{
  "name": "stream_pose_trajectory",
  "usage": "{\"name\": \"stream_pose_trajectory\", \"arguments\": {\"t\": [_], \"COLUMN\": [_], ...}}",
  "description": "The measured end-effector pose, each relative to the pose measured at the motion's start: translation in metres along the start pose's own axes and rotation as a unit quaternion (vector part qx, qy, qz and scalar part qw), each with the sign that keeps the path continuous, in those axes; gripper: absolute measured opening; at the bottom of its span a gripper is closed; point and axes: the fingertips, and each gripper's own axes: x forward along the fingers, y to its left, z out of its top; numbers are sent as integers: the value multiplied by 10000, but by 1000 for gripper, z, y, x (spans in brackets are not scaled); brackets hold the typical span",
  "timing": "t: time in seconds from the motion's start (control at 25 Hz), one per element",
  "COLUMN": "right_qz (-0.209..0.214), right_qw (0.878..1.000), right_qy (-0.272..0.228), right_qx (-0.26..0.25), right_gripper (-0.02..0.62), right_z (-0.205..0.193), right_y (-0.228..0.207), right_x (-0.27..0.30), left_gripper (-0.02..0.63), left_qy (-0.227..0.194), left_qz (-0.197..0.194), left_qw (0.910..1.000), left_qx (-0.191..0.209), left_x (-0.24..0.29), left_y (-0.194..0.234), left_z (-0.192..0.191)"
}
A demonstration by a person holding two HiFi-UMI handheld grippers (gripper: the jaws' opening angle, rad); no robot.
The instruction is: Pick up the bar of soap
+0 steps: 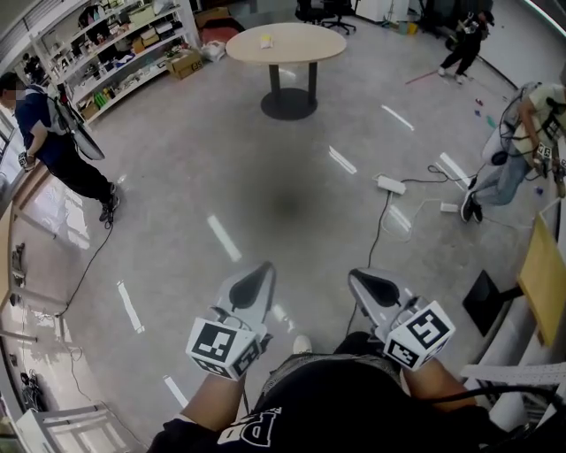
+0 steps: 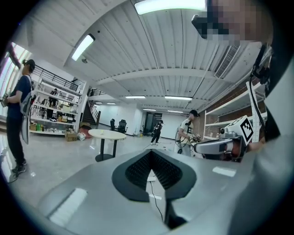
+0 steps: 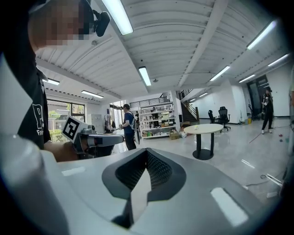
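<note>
A small pale yellow block, apparently the bar of soap, lies on a round beige table far ahead across the floor. Both grippers are held side by side close to the person's body, pointing toward that table and well short of it. My left gripper is shut with nothing between its pads. My right gripper is likewise shut and empty. In the left gripper view the table stands beyond the jaws, with the right gripper alongside. The right gripper view shows the table and the left gripper.
A person stands at the left by stocked shelves. A power strip with trailing cables lies on the floor at the right, near another person. A third person and office chairs are at the back.
</note>
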Motion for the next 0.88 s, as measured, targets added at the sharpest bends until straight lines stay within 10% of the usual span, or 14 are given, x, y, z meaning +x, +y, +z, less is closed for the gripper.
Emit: {"name": "stream_pose_trajectory", "arguments": {"t": [0.88], "right_qz": [780], "right_qw": [9968], "right_qy": [-135], "right_qx": [119], "right_gripper": [8], "right_z": [58], "right_y": [-115], "right_x": [158], "left_gripper": [8], "left_qy": [37], "left_qz": [786], "left_qw": [9969], "left_qx": [59], "left_x": [107], "left_y": [112], "left_z": [51]}}
